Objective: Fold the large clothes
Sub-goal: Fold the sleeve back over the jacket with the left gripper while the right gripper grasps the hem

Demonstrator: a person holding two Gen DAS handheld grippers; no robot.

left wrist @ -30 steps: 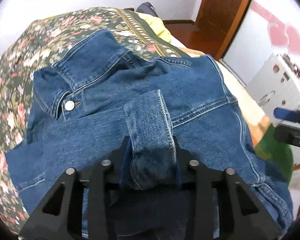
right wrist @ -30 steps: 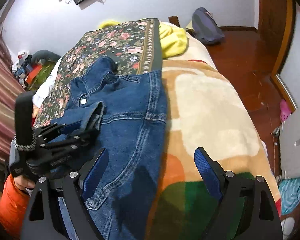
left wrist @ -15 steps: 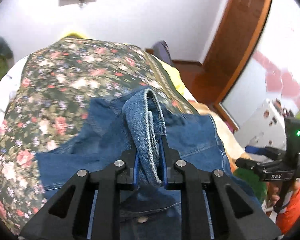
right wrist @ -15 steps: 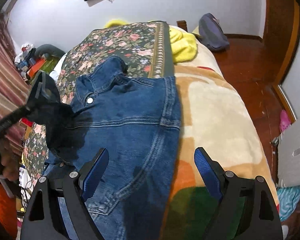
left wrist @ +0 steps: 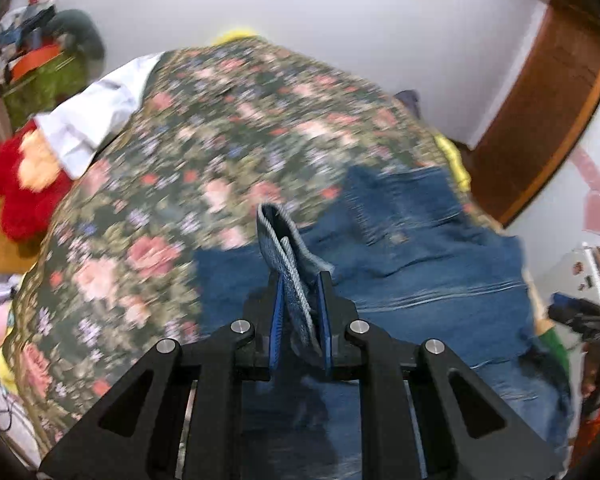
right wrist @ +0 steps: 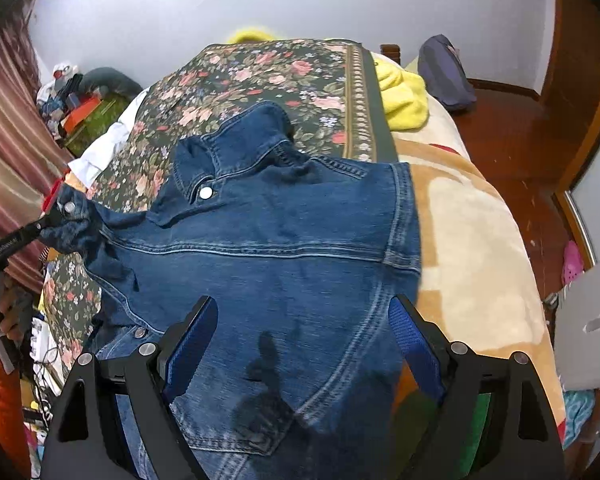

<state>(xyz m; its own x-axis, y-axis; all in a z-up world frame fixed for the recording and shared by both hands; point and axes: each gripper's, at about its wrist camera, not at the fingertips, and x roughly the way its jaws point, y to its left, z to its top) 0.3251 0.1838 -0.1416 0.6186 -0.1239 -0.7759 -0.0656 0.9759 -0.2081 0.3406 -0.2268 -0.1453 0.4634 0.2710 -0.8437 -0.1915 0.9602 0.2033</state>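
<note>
Jacket: a blue denim jacket [right wrist: 268, 240] with a silver snap button at the collar is spread on the bed, collar toward the far end, its body lying partly on the dark floral bedspread [right wrist: 260, 72] and partly on the cream and orange fleece blanket [right wrist: 472, 232] toward the bed's right edge.

Sleeve: the denim cuff [left wrist: 288, 252] is held off the bed beyond the jacket's left side, over the bed's left edge; this is judged to be done so that the sleeve is drawn straight before it is laid across the body.

Right shoulder: a straight vertical edge is seen along the seam beside the fleece blanket, so that side is judged already turned in.

Left gripper [left wrist: 300, 328]: the jaws are nearly closed, the blue pads pressed on both faces of the cuff, whose stitched hem stands up between them. In the right wrist view the gripper is seen at the far left with the cuff bunched at its tip.

Right gripper [right wrist: 300, 344]: the jaws are spread wide and nothing is held; it hangs above the jacket's lower hem near the bed's near edge. Contact with the cloth cannot be told.

Surroundings: a yellow garment [right wrist: 400, 96] lies by the bed's far right corner, a white cloth [left wrist: 96, 116] at the left edge.
</note>
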